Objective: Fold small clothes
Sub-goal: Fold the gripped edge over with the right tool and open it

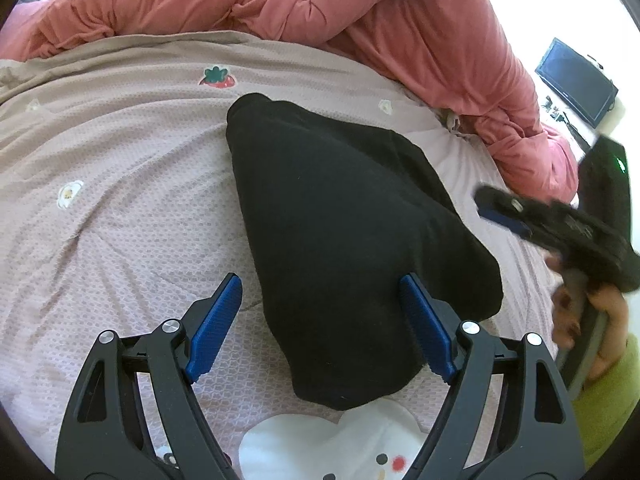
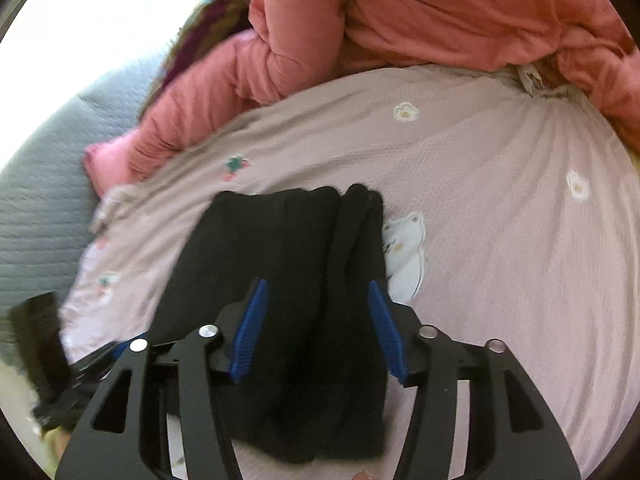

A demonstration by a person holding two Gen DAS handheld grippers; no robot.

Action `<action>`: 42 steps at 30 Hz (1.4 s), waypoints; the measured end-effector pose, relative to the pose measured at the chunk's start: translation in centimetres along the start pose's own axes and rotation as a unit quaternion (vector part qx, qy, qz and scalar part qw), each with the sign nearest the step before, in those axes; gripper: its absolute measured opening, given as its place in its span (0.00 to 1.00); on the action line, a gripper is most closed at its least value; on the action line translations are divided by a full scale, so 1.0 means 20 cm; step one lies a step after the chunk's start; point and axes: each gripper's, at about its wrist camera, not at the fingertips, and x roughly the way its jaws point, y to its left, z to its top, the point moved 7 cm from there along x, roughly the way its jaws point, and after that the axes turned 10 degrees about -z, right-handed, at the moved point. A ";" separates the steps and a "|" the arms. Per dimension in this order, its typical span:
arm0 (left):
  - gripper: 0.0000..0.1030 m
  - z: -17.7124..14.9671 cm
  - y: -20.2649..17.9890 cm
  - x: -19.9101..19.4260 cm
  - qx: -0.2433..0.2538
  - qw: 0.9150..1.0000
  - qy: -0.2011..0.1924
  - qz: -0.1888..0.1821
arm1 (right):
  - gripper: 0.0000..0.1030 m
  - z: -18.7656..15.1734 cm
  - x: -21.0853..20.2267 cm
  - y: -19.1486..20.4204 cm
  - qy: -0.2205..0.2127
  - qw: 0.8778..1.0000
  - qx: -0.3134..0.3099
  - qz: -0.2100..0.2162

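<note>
1. The black garment (image 1: pixel 344 240) lies folded on the bedspread (image 1: pixel 120 184). In the left wrist view its long axis runs from between the jaws away and slightly left, tapering to a narrow far end.
2. It is soft, matte, fleecy knit. The right wrist view shows lengthwise folds (image 2: pixel 344 240) stacked along its right edge.
3. The bedspread is pale pink waffle-textured cotton with embroidered flowers, a strawberry patch (image 1: pixel 217 77) and a white bear patch (image 2: pixel 406 256). A puffy coral quilt (image 1: pixel 320 4) is bunched beyond it.
4. The left gripper (image 1: pixel 320 322) stands wide open, its ribbed blue pads (image 1: pixel 216 328) flanking the garment's near end, holding nothing.
5. The right gripper (image 2: pixel 318 332) is moderately open above the garment's near half, its jaws empty; whether it touches the cloth cannot be told.
</note>
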 end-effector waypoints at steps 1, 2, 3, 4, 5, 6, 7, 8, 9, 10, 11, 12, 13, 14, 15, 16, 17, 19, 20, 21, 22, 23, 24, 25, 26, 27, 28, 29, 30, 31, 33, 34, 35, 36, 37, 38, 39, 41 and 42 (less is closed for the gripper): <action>0.71 0.00 -0.01 -0.01 0.002 1.000 -0.001 0.000 | 0.57 -0.03 -0.02 0.00 0.005 1.000 0.002 0.007; 0.71 0.00 -0.01 -0.01 0.004 1.000 -0.002 0.001 | 0.58 -0.07 -0.03 0.01 0.012 1.000 0.002 0.017; 0.71 0.00 -0.01 -0.01 0.005 1.000 -0.003 0.002 | 0.60 -0.10 -0.04 0.02 0.016 1.000 0.002 0.022; 0.71 0.00 -0.02 -0.02 0.006 1.000 -0.004 0.003 | 0.64 -0.14 -0.05 0.02 0.020 0.999 0.003 0.028; 0.71 0.00 -0.02 -0.02 0.007 1.000 -0.004 0.004 | 0.64 -0.16 -0.05 0.03 0.023 0.999 0.005 0.031; 0.71 0.00 -0.02 -0.02 0.008 1.000 -0.004 0.004 | 0.65 -0.18 -0.05 0.03 0.026 0.999 0.007 0.033; 0.71 0.00 -0.02 -0.02 0.008 1.000 -0.004 0.005 | 0.66 -0.20 -0.04 0.03 0.029 0.999 0.010 0.033; 0.71 0.00 -0.02 -0.03 0.009 1.000 -0.004 0.006 | 0.66 -0.22 -0.02 0.03 0.033 0.999 0.012 0.032; 0.71 -0.01 -0.03 -0.03 0.010 1.000 -0.004 0.007 | 0.67 -0.23 -0.01 0.03 0.038 0.999 0.013 0.032; 0.71 -0.01 -0.03 -0.03 0.012 1.000 -0.003 0.009 | 0.67 -0.24 0.01 0.03 0.046 0.998 0.015 0.032; 0.71 -0.01 -0.03 -0.03 0.013 1.000 -0.003 0.010 | 0.67 -0.25 0.03 0.04 0.052 0.998 0.016 0.033; 0.71 -0.01 -0.03 -0.03 0.016 1.000 -0.002 0.010 | 0.67 -0.26 0.03 0.04 0.054 0.998 0.017 0.035; 0.71 -0.01 -0.04 -0.03 0.017 1.000 -0.002 0.011 | 0.67 -0.26 0.03 0.04 0.054 0.998 0.018 0.037; 0.71 -0.01 -0.04 -0.02 0.018 1.000 -0.002 0.012 | 0.67 -0.26 0.04 0.05 0.053 0.998 0.017 0.036; 0.71 -0.01 -0.04 -0.02 0.018 1.000 -0.001 0.013 | 0.65 -0.26 0.04 0.05 0.053 0.998 0.016 0.034; 0.71 -0.02 -0.04 -0.01 0.018 1.000 0.001 0.013 | 0.63 -0.25 0.05 0.05 0.053 0.998 0.017 0.032; 0.71 -0.02 -0.04 -0.01 0.018 1.000 0.002 0.013 | 0.57 -0.25 0.06 0.04 0.052 0.998 0.017 0.032; 0.71 -0.03 -0.04 0.00 0.017 1.000 0.004 0.013 | 0.51 -0.24 0.07 0.05 0.053 0.998 0.017 0.037; 0.71 -0.03 -0.04 0.00 0.017 1.000 0.004 0.013 | 0.48 -0.24 0.07 0.06 0.053 0.998 0.016 0.038; 0.71 -0.03 -0.04 0.00 0.016 1.000 0.005 0.014 | 0.43 -0.24 0.07 0.06 0.053 0.998 0.013 0.040; 0.71 -0.03 -0.04 0.01 0.015 1.000 0.006 0.014 | 0.38 -0.24 0.08 0.07 0.052 0.998 0.010 0.040; 0.71 -0.03 -0.04 0.01 0.014 1.000 0.007 0.012 | 0.34 -0.24 0.08 0.07 0.051 0.998 0.008 0.040; 0.71 -0.04 -0.04 0.01 0.014 1.000 0.007 0.011 | 0.24 -0.24 0.08 0.07 0.051 0.998 0.004 0.041; 0.71 -0.04 -0.04 0.01 0.014 1.000 0.007 0.009 | 0.20 -0.23 0.07 0.08 0.049 0.998 -0.002 0.039; 0.71 -0.04 -0.05 0.01 0.015 1.000 0.007 0.009 | 0.19 -0.23 0.06 0.09 0.049 0.998 -0.011 0.034; 0.71 -0.04 -0.06 0.01 0.017 1.000 0.005 0.008 | 0.17 -0.23 0.05 0.10 0.048 0.998 -0.027 0.024; 0.71 -0.03 -0.07 0.00 0.020 1.000 0.002 0.008 | 0.17 -0.22 0.03 0.11 0.041 0.998 -0.051 0.005; 0.71 -0.03 -0.08 -0.01 0.022 1.000 -0.002 0.005 | 0.17 -0.21 0.00 0.12 0.032 0.997 -0.068 -0.007; 0.71 -0.02 -0.09 -0.01 0.024 1.000 -0.005 0.001 | 0.17 -0.20 -0.02 0.12 0.023 0.997 -0.077 -0.013; 0.71 -0.02 -0.11 -0.01 0.029 1.000 -0.004 0.000 | 0.17 -0.19 -0.05 0.12 0.012 0.997 -0.080 -0.019; 0.71 -0.04 -0.11 0.01 0.035 0.999 0.004 0.010 | 0.19 -0.20 -0.02 0.11 0.019 0.996 -0.087 -0.027; 0.71 -0.06 -0.10 0.04 0.036 0.999 0.017 0.017 | 0.21 -0.23 0.01 0.09 0.026 0.995 -0.091 -0.040; 0.71 -0.08 -0.08 0.06 0.032 0.999 0.026 0.021 | 0.22 -0.26 0.05 0.08 0.037 0.993 -0.098 -0.052; 0.71 -0.09 -0.07 0.08 0.026 0.999 0.032 0.023 | 0.27 -0.28 0.08 0.07 0.043 0.992 -0.100 -0.059; 0.71 -0.11 -0.05 0.09 0.018 0.999 0.038 0.021 | 0.31 -0.30 0.11 0.05 0.044 0.993 -0.090 -0.065; 0.72 -0.12 -0.05 0.10 0.016 0.999 0.041 0.018 | 0.32 -0.31 0.11 0.04 0.042 0.994 -0.080 -0.064; 0.72 -0.12 -0.05 0.10 0.016 0.999 0.040 0.019 | 0.35 -0.31 0.11 0.03 0.039 0.995 -0.073 -0.063; 0.72 -0.12 -0.05 0.09 0.019 0.999 0.037 0.020 | 0.42 -0.31 0.10 0.02 0.037 0.995 -0.061 -0.071; 0.72 -0.12 -0.06 0.09 0.021 0.999 0.036 0.020 | 0.43 -0.31 0.09 0.02 0.034 0.995 -0.059 -0.072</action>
